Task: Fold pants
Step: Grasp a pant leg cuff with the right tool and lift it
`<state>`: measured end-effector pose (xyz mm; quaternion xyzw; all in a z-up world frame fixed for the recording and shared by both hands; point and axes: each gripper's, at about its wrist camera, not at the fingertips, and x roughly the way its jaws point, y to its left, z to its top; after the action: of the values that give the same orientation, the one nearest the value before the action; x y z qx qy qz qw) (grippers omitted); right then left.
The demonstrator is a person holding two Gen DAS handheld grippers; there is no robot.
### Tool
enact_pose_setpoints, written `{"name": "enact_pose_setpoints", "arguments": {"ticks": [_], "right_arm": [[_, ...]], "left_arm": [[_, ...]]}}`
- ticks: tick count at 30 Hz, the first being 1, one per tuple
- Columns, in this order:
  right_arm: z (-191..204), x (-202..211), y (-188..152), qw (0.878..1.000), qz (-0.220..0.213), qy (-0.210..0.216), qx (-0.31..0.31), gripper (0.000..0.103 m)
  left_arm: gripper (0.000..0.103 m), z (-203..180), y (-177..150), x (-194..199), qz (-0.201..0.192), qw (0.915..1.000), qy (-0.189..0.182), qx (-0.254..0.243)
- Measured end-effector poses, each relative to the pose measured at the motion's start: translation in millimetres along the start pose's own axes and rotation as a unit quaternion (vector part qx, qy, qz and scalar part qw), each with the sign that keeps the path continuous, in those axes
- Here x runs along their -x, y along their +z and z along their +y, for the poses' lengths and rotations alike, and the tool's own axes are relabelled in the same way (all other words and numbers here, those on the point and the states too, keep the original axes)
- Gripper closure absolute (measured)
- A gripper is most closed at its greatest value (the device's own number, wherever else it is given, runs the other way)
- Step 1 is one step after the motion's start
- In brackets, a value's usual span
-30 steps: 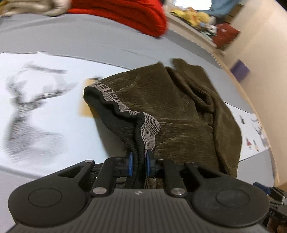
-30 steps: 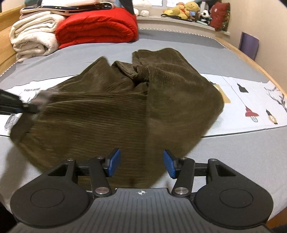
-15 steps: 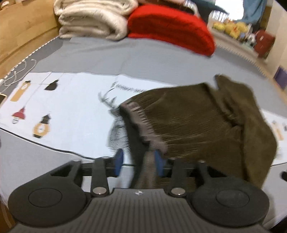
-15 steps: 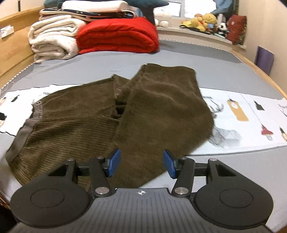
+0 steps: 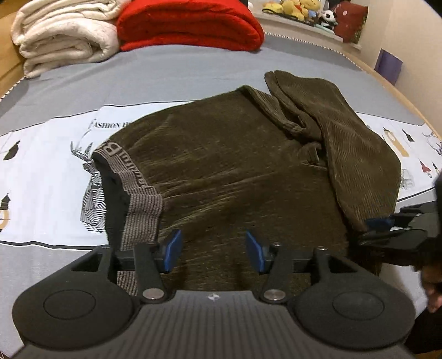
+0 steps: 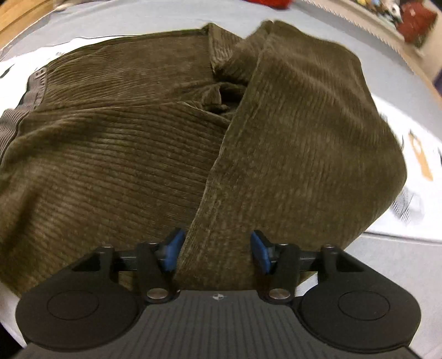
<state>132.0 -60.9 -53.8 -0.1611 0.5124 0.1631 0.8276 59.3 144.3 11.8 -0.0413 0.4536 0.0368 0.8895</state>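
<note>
While the left wrist view looks down over the bed [image 5: 193, 63], the pants [image 5: 234, 171] lie folded across a printed white sheet [image 5: 44, 176], waistband [image 5: 132, 193] at the left and one leg doubled over at the right. The left gripper [image 5: 212, 250] hangs just above the near edge of the cloth, its jaws opening, with nothing pinched between the blue pads. The right gripper [image 5: 386, 229] shows at the right edge against the folded leg. A red blanket [image 5: 187, 24] and a cream blanket [image 5: 63, 36] sit at the far end; no containers are seen.

From the right wrist view, the pants [image 6: 138, 154] fill the frame. The right gripper [image 6: 216, 252] has its jaws closing around the near edge of the folded leg [image 6: 298, 143], with cloth between the pads; whether they press it yet is unclear.
</note>
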Motion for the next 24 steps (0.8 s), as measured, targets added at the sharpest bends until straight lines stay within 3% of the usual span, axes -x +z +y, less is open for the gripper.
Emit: {"name": "enact_pose_setpoints", "arguments": {"ticks": [1,5,7,11,14,18,20,24], "right_arm": [[-2.6,5.1,-2.1,1.000,-0.001,0.003,0.004,0.094],[-26.7,46.6,-29.9,0.999,-0.045,0.005,0.023,0.096],[-40.4,69.1,-51.2,0.998,-0.050,0.016,0.028,0.096],[-56.6,91.6,-92.6,0.998,-0.017,0.040,0.049,0.097],[-60.8,94.1,-106.4,0.997,0.030,0.054,0.054,0.097],[-70.8,115.9,-86.0,0.997,-0.036,0.059,0.030,0.093],[-79.8,122.0,-64.7,0.995,-0.077,0.059,0.004,0.079],[-91.4,110.6,-15.4,0.991,-0.124,0.038,-0.035,0.071]], "left_arm": [[0.043,2.7,-3.2,-2.9,0.005,1.0000,0.002,-0.003],[0.043,-6.8,-2.4,-19.4,0.046,0.9980,0.029,-0.032],[0.043,-9.3,-5.9,-22.6,0.056,0.9975,0.026,-0.035],[0.041,-14.5,-6.8,-26.8,0.065,0.9975,0.002,-0.026],[0.032,-15.4,-8.1,-36.3,0.087,0.9957,0.009,-0.031],[0.031,-10.7,-10.7,-51.1,0.122,0.9916,0.034,-0.025],[0.032,-4.1,-13.4,-59.6,0.141,0.9889,0.043,-0.019],[0.039,7.5,-17.0,-64.4,0.157,0.9869,0.033,-0.011]]}}
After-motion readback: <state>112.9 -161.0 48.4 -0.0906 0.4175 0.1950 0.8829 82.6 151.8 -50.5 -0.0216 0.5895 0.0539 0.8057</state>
